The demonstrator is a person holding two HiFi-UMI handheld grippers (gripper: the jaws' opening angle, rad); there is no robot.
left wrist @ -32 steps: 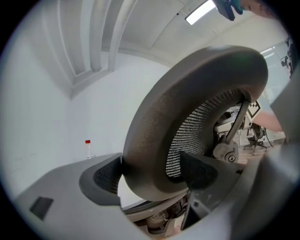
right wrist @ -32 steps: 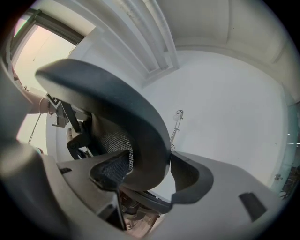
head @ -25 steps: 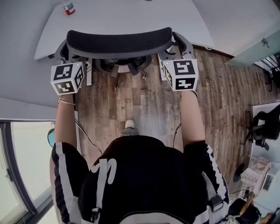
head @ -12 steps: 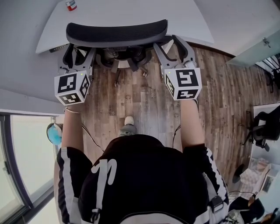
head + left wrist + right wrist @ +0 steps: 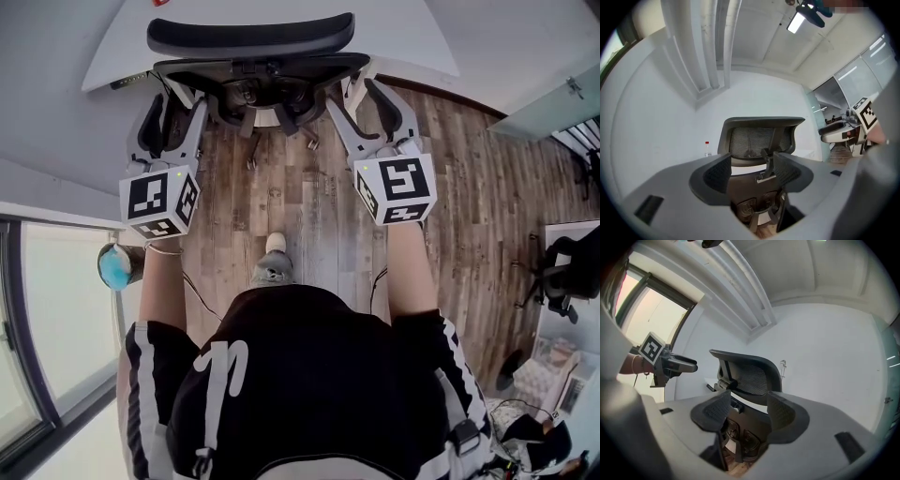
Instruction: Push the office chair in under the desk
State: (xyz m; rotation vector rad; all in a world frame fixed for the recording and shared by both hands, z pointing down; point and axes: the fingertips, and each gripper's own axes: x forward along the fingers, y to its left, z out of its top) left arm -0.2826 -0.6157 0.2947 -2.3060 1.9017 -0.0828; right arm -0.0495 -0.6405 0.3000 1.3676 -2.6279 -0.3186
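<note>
**Item: office chair (image 5: 251, 37).** It is standing at the near edge of the bench (image 5: 403, 42), with the seat hiding beneath the top. The headrest and mesh back are facing the person, and the base and castors are showing on the plank floor (image 5: 309, 206). Judged as pushed in, or very nearly so.

**Item: left claw (image 5: 176, 108).** Its jaws are standing apart and gripping nothing. In its own view (image 5: 752, 171) only the chair back (image 5: 757, 140) is showing between them, farther off. It is hovering just short of the chair's left side.

**Item: right claw (image 5: 361, 98).** It is likewise gaping and empty (image 5: 747, 411), looking at the chair (image 5: 750, 376) from the right rear.

**Item: bottle (image 5: 707, 147).** It has a red cap and is standing on the bench beyond the headrest.

**Hazards, as judgement:**
- With both claws off the frame, any further shove is risking an uneven contact. One side meeting first would be swinging the chair on its castors and skewing it.
- Open jaws may be slipping past the back's rim rather than bearing on it.
- Pushing high on the headrest is likelier to be tilting the back than rolling the base.
- A hard push may be knocking the bench and toppling the bottle.
</note>
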